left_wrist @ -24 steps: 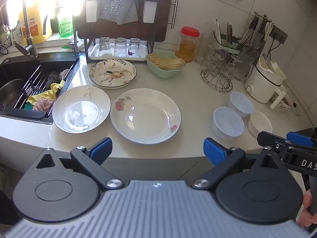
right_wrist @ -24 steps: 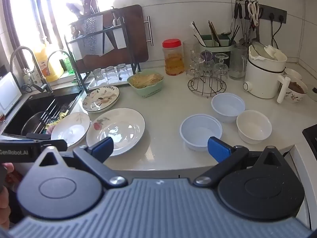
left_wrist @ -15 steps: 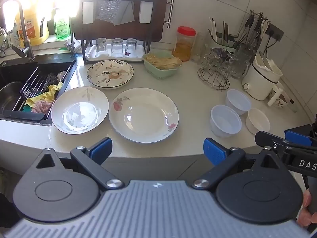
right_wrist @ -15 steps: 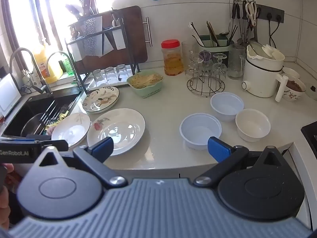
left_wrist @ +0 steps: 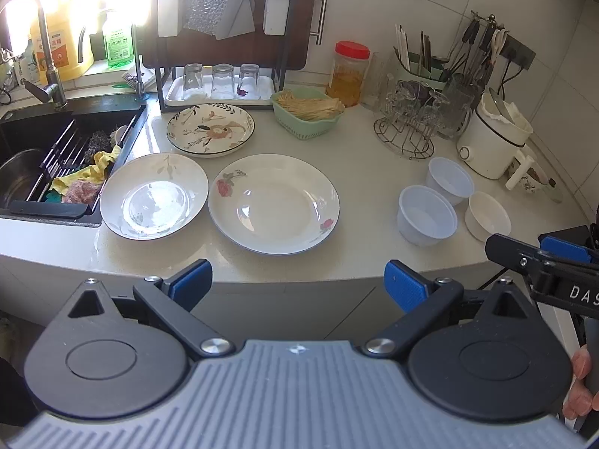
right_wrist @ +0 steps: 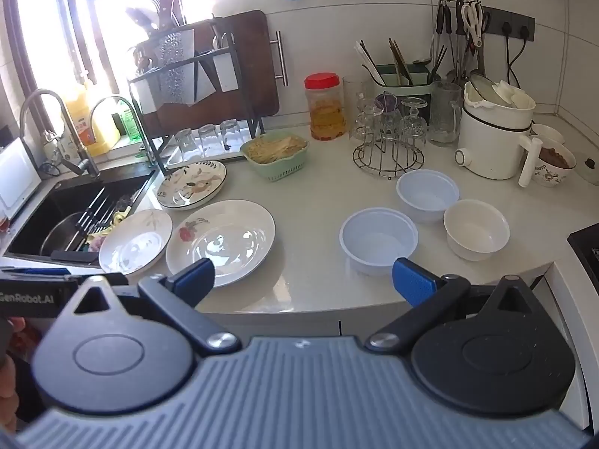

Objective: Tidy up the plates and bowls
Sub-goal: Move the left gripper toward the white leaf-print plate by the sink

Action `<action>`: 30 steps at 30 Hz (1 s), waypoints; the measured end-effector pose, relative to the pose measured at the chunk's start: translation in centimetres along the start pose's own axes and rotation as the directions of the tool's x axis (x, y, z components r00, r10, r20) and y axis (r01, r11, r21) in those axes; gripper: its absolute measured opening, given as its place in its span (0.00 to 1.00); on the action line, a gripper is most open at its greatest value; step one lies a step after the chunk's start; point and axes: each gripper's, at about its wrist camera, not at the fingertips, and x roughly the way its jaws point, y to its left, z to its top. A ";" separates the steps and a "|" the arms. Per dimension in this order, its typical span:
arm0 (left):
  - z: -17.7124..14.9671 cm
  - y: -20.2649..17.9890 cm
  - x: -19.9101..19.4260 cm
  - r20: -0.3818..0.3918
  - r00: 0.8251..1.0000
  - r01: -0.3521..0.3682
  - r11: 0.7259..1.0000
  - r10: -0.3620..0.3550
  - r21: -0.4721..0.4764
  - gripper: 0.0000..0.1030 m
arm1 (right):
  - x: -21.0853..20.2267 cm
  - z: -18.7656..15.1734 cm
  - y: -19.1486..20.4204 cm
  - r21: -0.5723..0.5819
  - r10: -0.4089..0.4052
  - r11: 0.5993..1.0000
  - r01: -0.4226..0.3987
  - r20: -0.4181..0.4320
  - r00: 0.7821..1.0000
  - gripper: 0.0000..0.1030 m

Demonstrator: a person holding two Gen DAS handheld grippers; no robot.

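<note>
Three plates lie on the pale counter: a big white plate with red roses (left_wrist: 273, 204) (right_wrist: 221, 241), a smaller white plate with grey leaves (left_wrist: 154, 195) (right_wrist: 135, 241) to its left by the sink, and a patterned plate with a dark rim (left_wrist: 210, 130) (right_wrist: 191, 184) behind them. Right of the plates stand two translucent plastic bowls (left_wrist: 426, 214) (right_wrist: 378, 237), (left_wrist: 450, 180) (right_wrist: 427, 194) and a white bowl (left_wrist: 487, 220) (right_wrist: 476, 229). My left gripper (left_wrist: 298, 280) hangs open in front of the counter edge, below the rose plate. My right gripper (right_wrist: 303, 278) is open too, short of the nearest plastic bowl. Neither holds anything.
A black sink (left_wrist: 45, 157) with a rack and cloths sits at the left. A green basket (left_wrist: 307, 114), a red-lidded jar (left_wrist: 351, 73), a wire glass stand (left_wrist: 406, 127), a white cooker (left_wrist: 494, 142) and a dish rack (left_wrist: 221, 86) line the back. A hob corner (right_wrist: 586, 247) lies at right.
Both grippers have drawn back a little from the counter, so plates and bowls sit slightly farther up in view. Jaws stay wide; nothing on the counter has moved.
</note>
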 end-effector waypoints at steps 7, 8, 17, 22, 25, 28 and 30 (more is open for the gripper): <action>0.1 0.2 -0.4 -0.001 1.000 0.005 1.000 -0.005 0.002 0.97 | -0.5 0.3 -0.3 0.014 -0.002 1.000 0.002 0.032 0.999 1.00; 0.1 0.2 -0.5 0.001 1.000 0.002 1.000 -0.002 0.007 0.97 | -0.4 0.5 -0.3 0.009 0.001 1.000 -0.001 0.035 0.999 1.00; 0.4 -0.3 -0.9 0.007 1.000 -0.005 1.000 0.005 0.013 0.97 | -0.7 0.8 -0.6 0.014 0.015 1.000 -0.016 0.072 0.997 1.00; -0.2 -0.6 -1.1 0.003 1.000 -0.003 1.000 0.003 0.019 0.97 | -1.2 0.3 -1.2 0.025 0.011 1.000 -0.013 0.082 0.997 1.00; -0.6 -0.6 -1.2 0.002 1.000 -0.001 1.000 0.001 0.020 0.97 | -1.3 0.0 -1.3 0.028 0.007 1.000 -0.009 0.082 0.997 1.00; -0.7 -0.6 -1.3 0.003 1.000 -0.003 1.000 0.003 0.019 0.97 | -1.3 -0.2 -1.4 0.030 0.005 1.000 -0.007 0.079 0.997 1.00; -0.8 -0.5 -1.4 0.006 1.000 -0.004 1.000 0.004 0.014 0.97 | -1.3 -0.2 -1.5 0.030 0.006 1.000 -0.009 0.079 0.997 1.00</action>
